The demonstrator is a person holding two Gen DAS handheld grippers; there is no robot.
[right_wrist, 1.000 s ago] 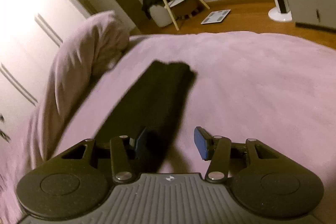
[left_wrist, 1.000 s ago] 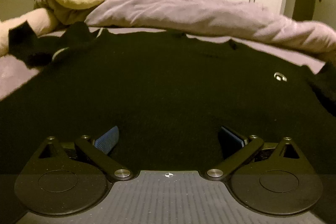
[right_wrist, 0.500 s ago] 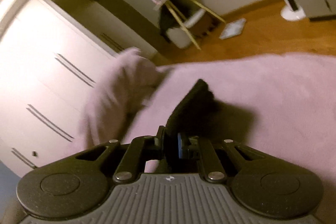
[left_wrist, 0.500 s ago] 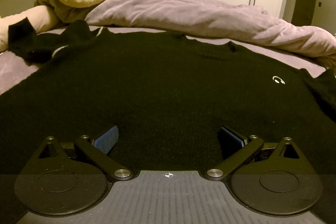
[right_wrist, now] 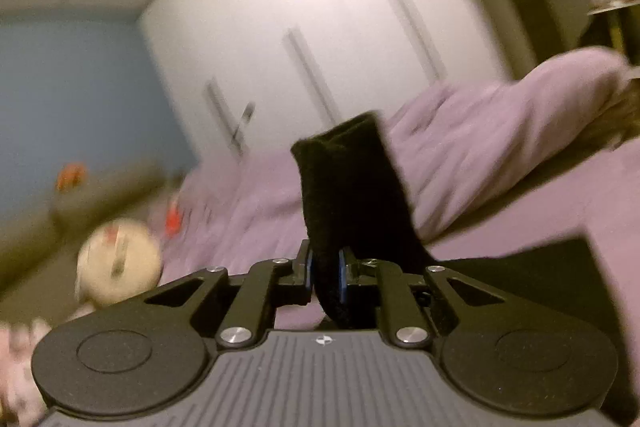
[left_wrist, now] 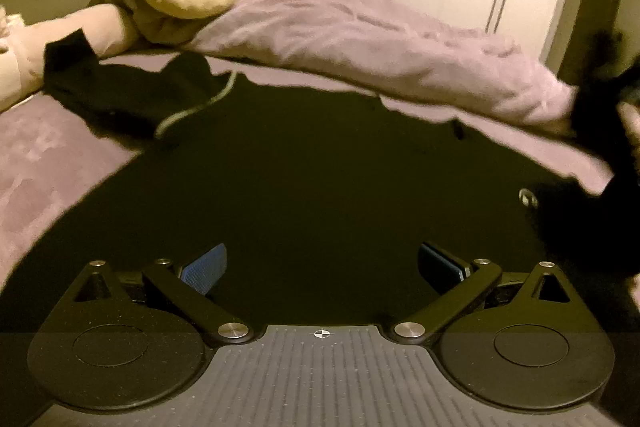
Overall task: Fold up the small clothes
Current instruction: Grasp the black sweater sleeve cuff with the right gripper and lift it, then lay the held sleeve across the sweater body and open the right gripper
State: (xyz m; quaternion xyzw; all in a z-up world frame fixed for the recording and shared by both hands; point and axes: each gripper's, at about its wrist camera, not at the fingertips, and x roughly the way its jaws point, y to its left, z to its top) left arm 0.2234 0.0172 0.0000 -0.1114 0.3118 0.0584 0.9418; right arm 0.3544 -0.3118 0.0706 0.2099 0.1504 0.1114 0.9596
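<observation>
A black sweater (left_wrist: pixel 320 179) is spread flat on the purple bed (left_wrist: pixel 36 163), with its body just in front of the left gripper (left_wrist: pixel 322 263). The fingers of the left gripper are wide apart and nothing is held between them. The right sleeve (right_wrist: pixel 352 183) is pinched between the closed fingers of the right gripper (right_wrist: pixel 325 277), and it is lifted up off the bed, with the cuff sticking up past the fingers. Only a narrow bit of cloth is held, so the sleeve could slip out if it is swung fast, and the right view is blurred, which hints at quick motion. If the sleeve is pulled too hard, the flat body could be dragged and bunched up, because nothing is pressed down on it. The sleeve could also be dropped crooked or twisted. The heaped blanket (left_wrist: pixel 360 39) lies along the far edge of the sweater and could be caught by the sleeve.
</observation>
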